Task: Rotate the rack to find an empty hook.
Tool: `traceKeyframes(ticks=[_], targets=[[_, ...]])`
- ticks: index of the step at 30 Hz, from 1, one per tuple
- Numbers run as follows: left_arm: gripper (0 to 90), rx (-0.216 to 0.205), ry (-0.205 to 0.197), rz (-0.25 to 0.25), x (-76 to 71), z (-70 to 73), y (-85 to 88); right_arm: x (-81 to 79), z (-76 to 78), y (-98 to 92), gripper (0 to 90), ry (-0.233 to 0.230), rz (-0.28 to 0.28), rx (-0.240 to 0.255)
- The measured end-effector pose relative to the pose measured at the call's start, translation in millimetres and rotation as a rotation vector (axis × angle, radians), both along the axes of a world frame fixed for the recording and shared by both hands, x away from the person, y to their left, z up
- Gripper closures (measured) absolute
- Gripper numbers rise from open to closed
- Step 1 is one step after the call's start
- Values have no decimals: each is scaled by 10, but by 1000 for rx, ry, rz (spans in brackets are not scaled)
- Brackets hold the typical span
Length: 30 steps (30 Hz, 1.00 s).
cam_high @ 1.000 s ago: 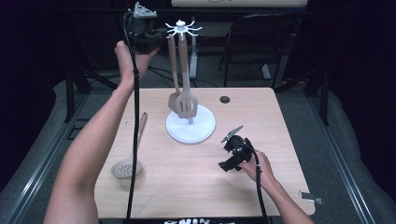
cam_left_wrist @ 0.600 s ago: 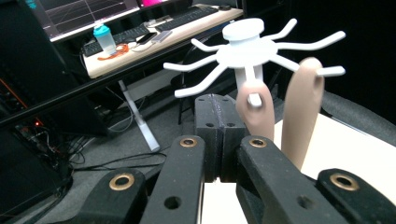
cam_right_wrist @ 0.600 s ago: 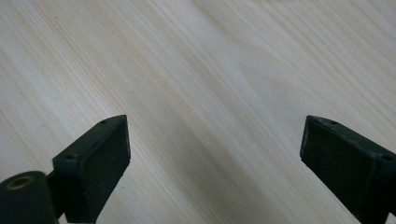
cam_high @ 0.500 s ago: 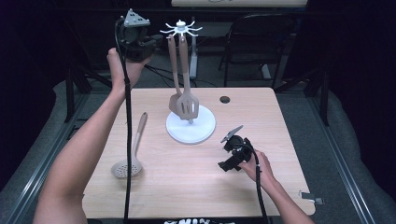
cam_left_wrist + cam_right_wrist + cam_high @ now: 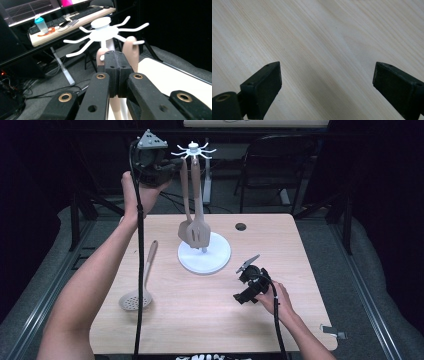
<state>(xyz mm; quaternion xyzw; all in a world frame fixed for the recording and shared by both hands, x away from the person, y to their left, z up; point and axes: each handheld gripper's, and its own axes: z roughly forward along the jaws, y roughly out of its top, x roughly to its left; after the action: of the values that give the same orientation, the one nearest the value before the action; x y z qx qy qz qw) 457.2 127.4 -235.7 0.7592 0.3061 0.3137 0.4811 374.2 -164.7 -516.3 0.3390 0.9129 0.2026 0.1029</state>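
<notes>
Utensils hang from a white hook stand (image 5: 194,154) at the table's far middle, long axes vertical: a slotted spatula (image 5: 199,236) and a spoon (image 5: 185,231), blades down. Just left of the hooks, the left gripper (image 5: 172,167) is clenched, empty; the right gripper (image 5: 245,282) gapes over bare wood.

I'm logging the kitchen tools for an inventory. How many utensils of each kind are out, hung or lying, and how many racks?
Slotted turners on the rack: 1
Plain spatulas on the rack: 1
Skimmers on the table: 1
Racks: 1
Total: 4
</notes>
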Motion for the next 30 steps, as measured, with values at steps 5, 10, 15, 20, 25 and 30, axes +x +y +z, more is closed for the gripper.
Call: traceKeyframes(ticks=[5,10,15,20,25,30], targets=[[900,-5,-7,18,28,2,3,0,2,-8,82,-2,-3,3],[900,-1,-6,39,71,9,8,-3,-11,3,82,0,-1,18],[900,-2,-2,56,116,15,12,2,-10,0,82,1,3,7],[900,0,0,79,169,24,33,1,-17,5,82,5,2,6],[900,-4,3,94,205,16,72,-1,-16,4,82,3,4,13],[899,-11,-3,83,141,10,104,1,-5,-1,83,11,3,0]])
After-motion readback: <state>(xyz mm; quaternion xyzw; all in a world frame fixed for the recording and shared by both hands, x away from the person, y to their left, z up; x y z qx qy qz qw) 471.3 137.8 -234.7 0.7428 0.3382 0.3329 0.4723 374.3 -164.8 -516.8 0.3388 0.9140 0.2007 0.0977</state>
